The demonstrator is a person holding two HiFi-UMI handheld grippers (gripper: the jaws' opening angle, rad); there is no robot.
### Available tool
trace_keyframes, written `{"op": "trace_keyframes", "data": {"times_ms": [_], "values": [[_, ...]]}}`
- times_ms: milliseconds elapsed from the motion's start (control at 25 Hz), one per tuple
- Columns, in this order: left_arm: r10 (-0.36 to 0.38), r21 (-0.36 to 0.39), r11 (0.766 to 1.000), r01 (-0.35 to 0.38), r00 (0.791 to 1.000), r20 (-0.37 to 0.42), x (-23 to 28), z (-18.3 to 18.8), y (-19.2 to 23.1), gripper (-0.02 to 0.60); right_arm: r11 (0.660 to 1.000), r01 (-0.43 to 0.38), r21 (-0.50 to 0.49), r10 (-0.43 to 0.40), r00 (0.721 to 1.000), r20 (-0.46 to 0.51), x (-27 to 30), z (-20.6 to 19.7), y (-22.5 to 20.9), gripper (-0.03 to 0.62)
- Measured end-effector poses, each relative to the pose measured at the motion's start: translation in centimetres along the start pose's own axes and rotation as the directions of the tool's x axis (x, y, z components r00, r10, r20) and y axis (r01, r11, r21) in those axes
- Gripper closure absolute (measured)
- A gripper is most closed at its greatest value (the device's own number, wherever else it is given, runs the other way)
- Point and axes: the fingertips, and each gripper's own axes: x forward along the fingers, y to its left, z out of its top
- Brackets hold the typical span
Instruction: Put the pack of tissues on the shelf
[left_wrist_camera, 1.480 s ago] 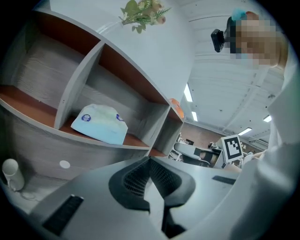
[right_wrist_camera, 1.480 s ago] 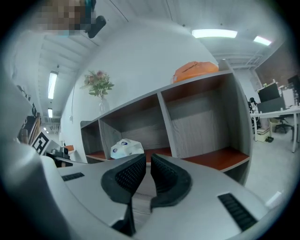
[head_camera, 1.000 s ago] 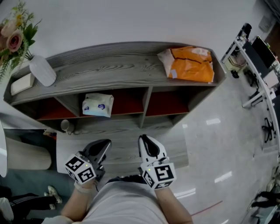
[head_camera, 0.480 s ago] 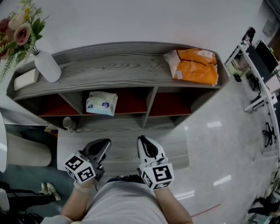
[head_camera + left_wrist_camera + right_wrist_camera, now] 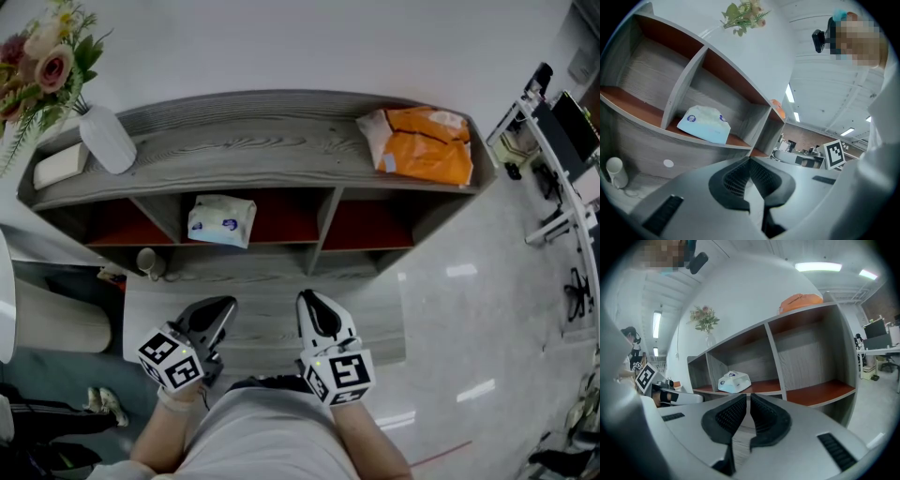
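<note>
At the far left of the shelf (image 5: pixel 253 150), a vase (image 5: pixel 106 150) with flowers stands on the top board beside a pale box (image 5: pixel 54 167). Lower down, a cup (image 5: pixel 147 263) sits on the bottom ledge.

The pack (image 5: pixel 221 220) lies in the middle compartment, towards its left end and close to the divider. It rests flat on the red board, with its long axis roughly along the shelf's front edge. By the look of it the task is already done.

The left tool (image 5: pixel 217 315) is held low in front of the shelf. Its jaws are together with nothing between them. From it the pack lies ahead and higher, almost straight on and only a touch to the left.

The right tool (image 5: pixel 317 313) hangs just beside the left one, about level with it. Its jaws are also closed but for a thin slit, and it too is empty. From this tool the pack lies ahead and clearly off to the left, so the left tool is the nearer of the two. If the pack needed a nudge deeper in, the left tool would be the one to reach in with.

At the right end of the top board lies an orange bag (image 5: pixel 422 141), well apart from the pack.
</note>
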Motion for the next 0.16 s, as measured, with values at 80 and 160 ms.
{"op": "trace_keyframes", "data": {"times_ms": [80, 160], "values": [[0.001, 0.002, 1.0, -0.001, 1.0, -0.002, 0.08, 0.04, -0.02, 0.566, 1.0, -0.001, 0.0, 0.001, 1.0, 0.001, -0.01, 0.02, -0.06, 0.554], [0.003, 0.004, 1.0, -0.003, 1.0, -0.004, 0.15, 0.04, -0.05, 0.566, 1.0, -0.002, 0.001, 0.002, 1.0, 0.003, -0.02, 0.03, -0.15, 0.554]]}}
